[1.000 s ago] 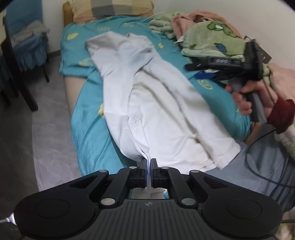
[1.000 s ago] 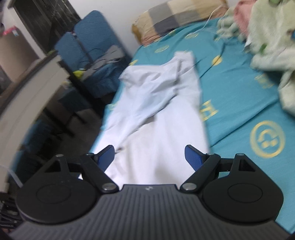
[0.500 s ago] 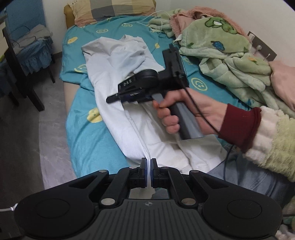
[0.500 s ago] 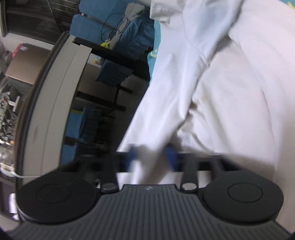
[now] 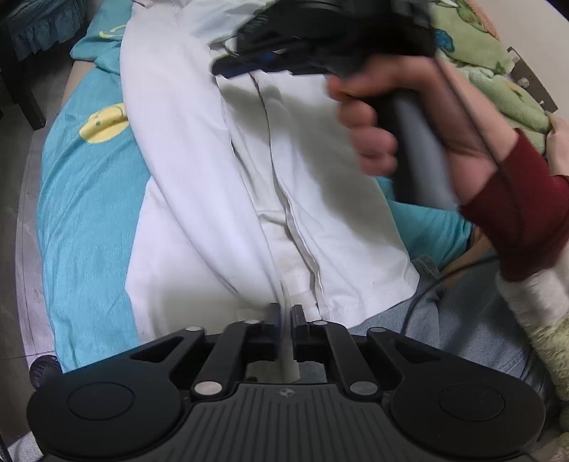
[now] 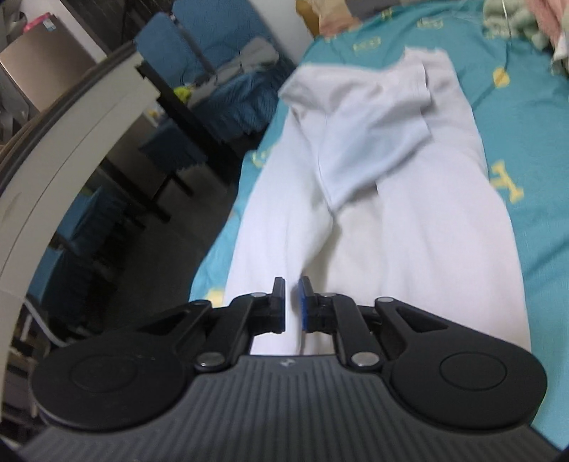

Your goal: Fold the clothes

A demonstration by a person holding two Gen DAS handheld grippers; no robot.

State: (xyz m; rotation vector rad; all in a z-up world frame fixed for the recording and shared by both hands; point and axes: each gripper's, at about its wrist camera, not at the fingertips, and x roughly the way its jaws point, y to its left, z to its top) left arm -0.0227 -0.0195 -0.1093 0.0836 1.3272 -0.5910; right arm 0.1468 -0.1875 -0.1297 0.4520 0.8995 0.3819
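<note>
A white shirt (image 5: 220,184) lies lengthwise on the teal bed sheet (image 5: 81,213), its hem nearest me and a sleeve folded over the chest (image 6: 370,142). My left gripper (image 5: 284,316) pinches a taut ridge of the hem. Its jaws are opening, with the cloth still between the pads. In the right wrist view my right gripper (image 6: 292,302) is closing on a fold of the shirt (image 6: 409,231) near its left side. The left wrist view shows that right gripper (image 5: 227,69) blurred higher up the shirt, held by a hand (image 5: 391,117).
A green blanket (image 5: 498,71) is heaped on the right of the bed. Jeans-clad legs (image 5: 462,320) are at the near edge. Left of the bed stand blue chairs (image 6: 227,96), a white desk (image 6: 71,124) and bare floor (image 6: 149,220). A pillow (image 6: 338,14) lies at the head.
My right gripper went from wide open above the shirt down onto it and closed on a fold. The left gripper sank closer to the bed, still on the hem.
</note>
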